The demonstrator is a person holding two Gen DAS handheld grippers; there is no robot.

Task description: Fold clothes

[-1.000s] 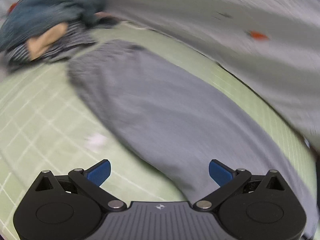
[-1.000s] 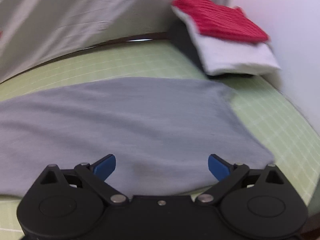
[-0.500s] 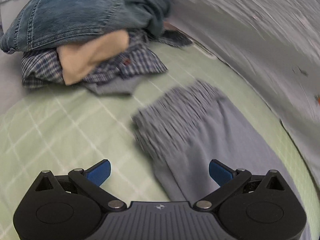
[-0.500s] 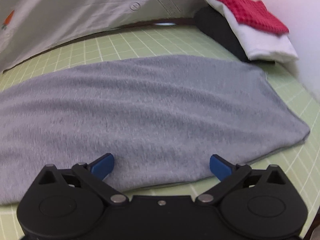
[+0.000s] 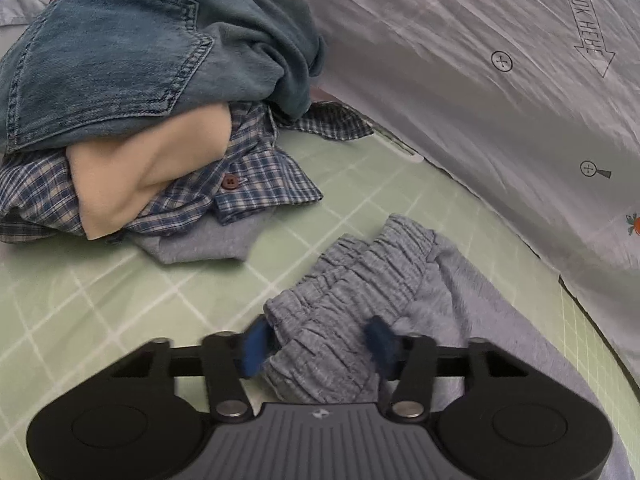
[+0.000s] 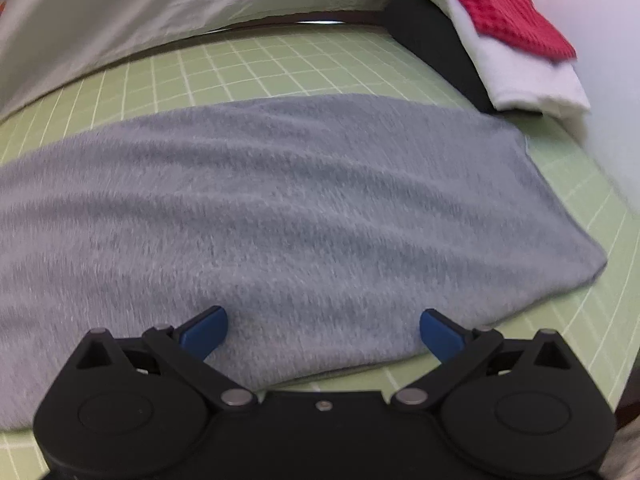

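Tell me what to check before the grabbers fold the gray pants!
1. Left gripper around the stretchy waistband: ok, its fingers sit on both sides of the bunched cloth.
2. Left gripper fully pinched: cannot tell, the fingers are blurred.
3. Right gripper ready: ok, open over the gray pants.
4. Right gripper holding cloth: not ok, nothing is between its fingers.
5. Pants lying flat on the green mat: ok at this end.
6. Room to fold: ok, the jeans pile and the red and white stack lie apart from the pants.
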